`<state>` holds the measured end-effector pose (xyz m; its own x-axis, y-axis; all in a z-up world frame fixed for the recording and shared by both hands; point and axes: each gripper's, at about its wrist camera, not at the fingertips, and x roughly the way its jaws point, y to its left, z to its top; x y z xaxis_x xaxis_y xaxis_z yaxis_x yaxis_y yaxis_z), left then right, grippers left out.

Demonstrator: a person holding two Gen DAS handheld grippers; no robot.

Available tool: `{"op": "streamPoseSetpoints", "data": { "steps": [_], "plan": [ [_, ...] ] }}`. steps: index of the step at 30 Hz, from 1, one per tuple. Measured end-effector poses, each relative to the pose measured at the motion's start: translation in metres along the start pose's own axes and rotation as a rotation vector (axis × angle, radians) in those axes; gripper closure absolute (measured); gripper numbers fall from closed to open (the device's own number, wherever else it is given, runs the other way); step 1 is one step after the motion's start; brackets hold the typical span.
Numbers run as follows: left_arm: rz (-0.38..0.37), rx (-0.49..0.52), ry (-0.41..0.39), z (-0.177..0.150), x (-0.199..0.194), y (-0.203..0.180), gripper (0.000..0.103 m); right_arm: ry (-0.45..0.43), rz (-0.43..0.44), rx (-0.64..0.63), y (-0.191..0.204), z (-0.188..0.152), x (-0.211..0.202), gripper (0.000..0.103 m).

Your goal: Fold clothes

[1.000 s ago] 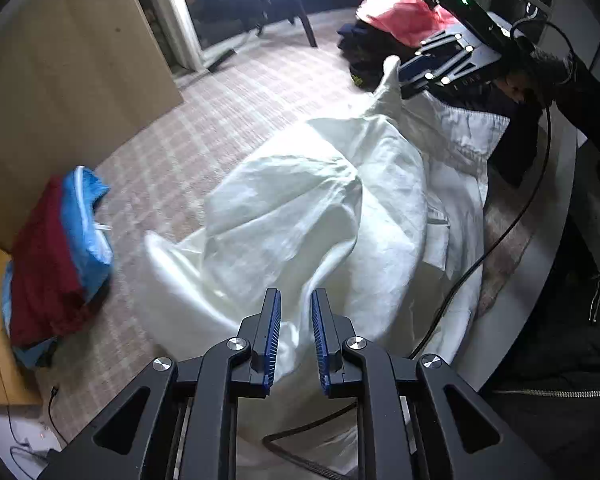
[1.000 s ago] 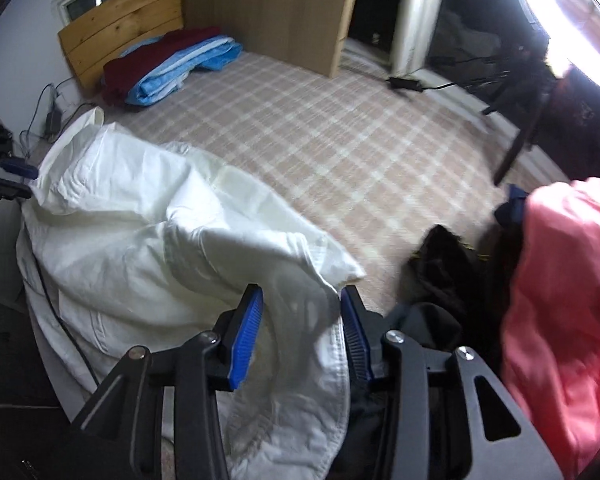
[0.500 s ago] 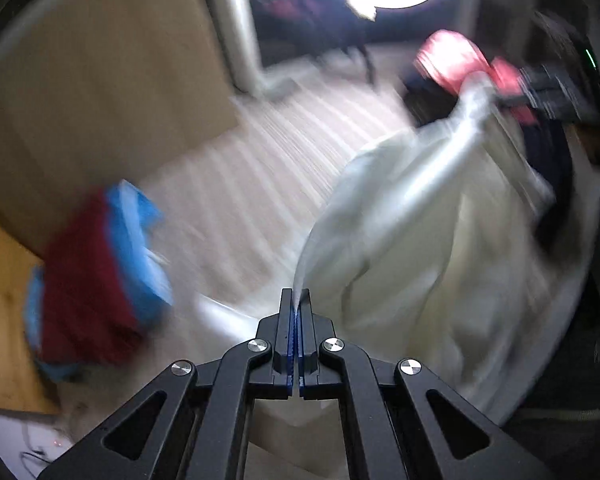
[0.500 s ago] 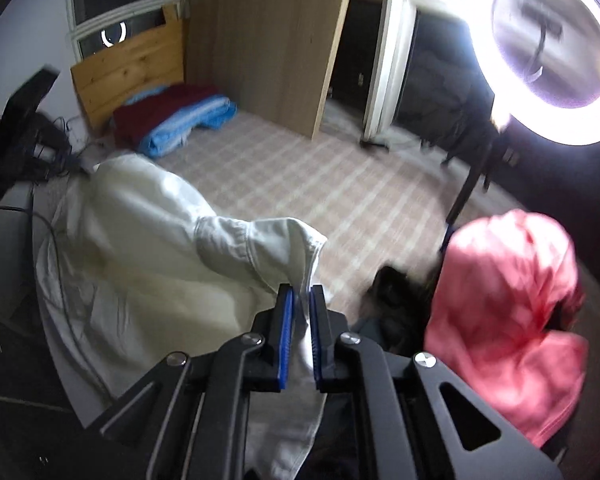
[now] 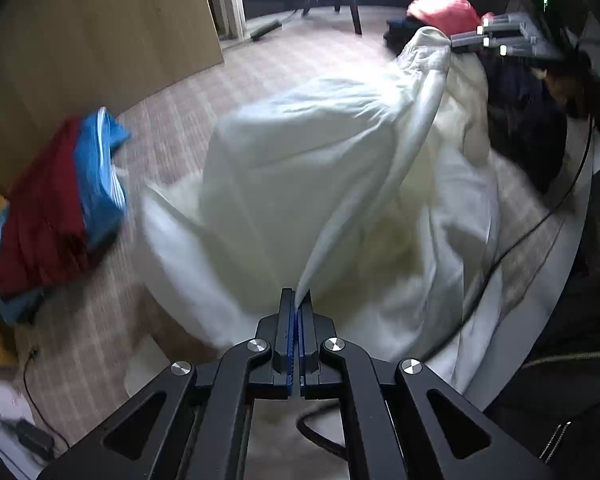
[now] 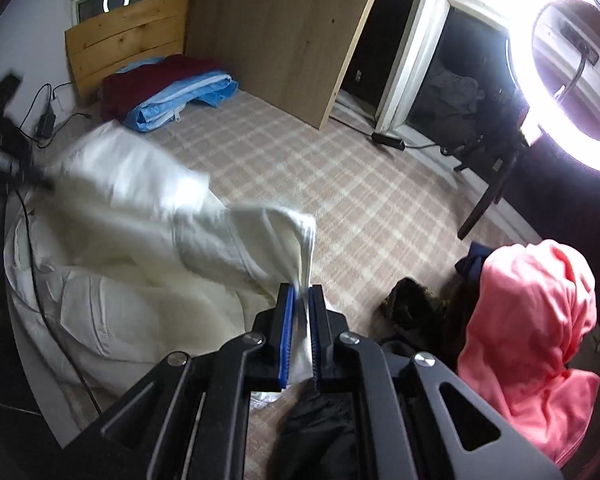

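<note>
While lifted, white garment [image 5: 308, 168] taut lengthwise between left gripper [image 5: 298, 300] and right gripper [image 6: 300, 296].

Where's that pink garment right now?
In the right wrist view, the pink garment lies heaped at far right on the checked bedcover, beside dark clothes, under the ring light.

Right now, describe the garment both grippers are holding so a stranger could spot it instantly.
Start at the plaid bed cover. The white garment spreads over its near side, pinched by the left gripper and the right gripper. It is the only white piece, unlike the pink garment and the folded red and blue stack.
</note>
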<state>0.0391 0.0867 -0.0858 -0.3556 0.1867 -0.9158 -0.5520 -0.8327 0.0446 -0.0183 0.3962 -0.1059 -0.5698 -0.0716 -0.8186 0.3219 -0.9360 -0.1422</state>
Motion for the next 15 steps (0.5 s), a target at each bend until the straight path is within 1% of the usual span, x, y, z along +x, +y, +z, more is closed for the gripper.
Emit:
{"op": "streamPoseSetpoints", "data": {
  "steps": [1,4,6,8,10,11,15],
  "plan": [
    [0.011,-0.001,0.001,-0.003,-0.002,-0.002,0.097,0.005,-0.004,-0.007,0.001,-0.001,0.0,0.095],
    [0.055,-0.005,-0.045,0.004,-0.029,0.0,0.094,0.012,-0.007,-0.012,0.001,-0.004,-0.003,0.095],
    [0.08,0.023,-0.085,0.01,-0.046,-0.005,0.09,0.012,-0.006,-0.01,0.001,-0.006,-0.004,0.095],
    [0.087,0.072,-0.116,0.024,-0.052,-0.009,0.086,0.009,-0.009,-0.011,0.002,-0.006,-0.006,0.095],
    [0.103,0.126,-0.131,0.037,-0.052,-0.02,0.079,0.006,-0.012,-0.013,0.003,-0.007,-0.007,0.095],
    [0.116,0.152,-0.133,0.048,-0.048,-0.025,0.079,0.004,-0.013,-0.013,0.004,-0.008,-0.008,0.095],
    [0.098,0.234,-0.116,0.083,-0.024,-0.034,0.077,-0.002,-0.019,-0.016,0.006,-0.01,-0.011,0.095]
  ]
}}
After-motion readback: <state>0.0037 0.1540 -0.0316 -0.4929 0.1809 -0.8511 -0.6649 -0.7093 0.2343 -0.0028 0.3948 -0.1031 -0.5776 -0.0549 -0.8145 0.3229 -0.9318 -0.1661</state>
